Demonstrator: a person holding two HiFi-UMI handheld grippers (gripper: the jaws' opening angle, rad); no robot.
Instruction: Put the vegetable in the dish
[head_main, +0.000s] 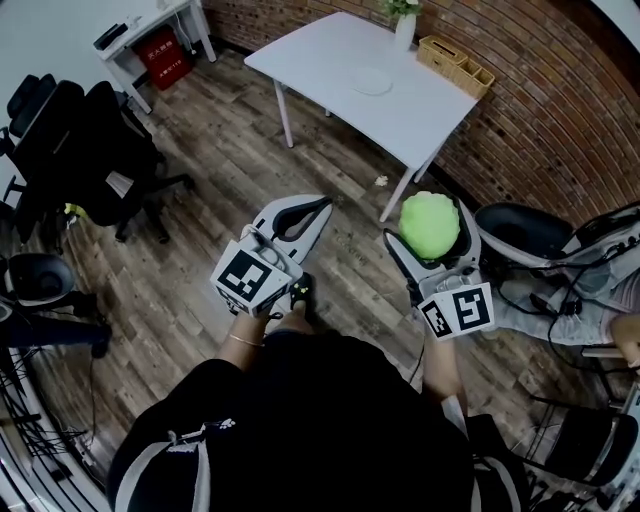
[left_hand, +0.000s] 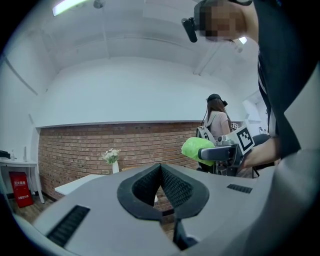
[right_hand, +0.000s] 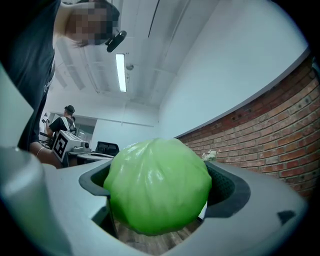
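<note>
Green and glossy, the cabbage (right_hand: 157, 186) sits clamped tight between the right gripper's (head_main: 429, 224) jaws, held in the air above the wooden floor (head_main: 205, 165). The left gripper (head_main: 322, 206) beside it has its jaws pressed together on nothing. Well ahead, a white table (head_main: 320, 55) bears a pale dish (head_main: 371, 80), a vase (head_main: 404, 26) and a wicker basket (head_main: 455, 62).

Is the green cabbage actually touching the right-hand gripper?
Touching. The right gripper view shows the cabbage pressed between the right gripper's two fingers, on both sides.
</note>
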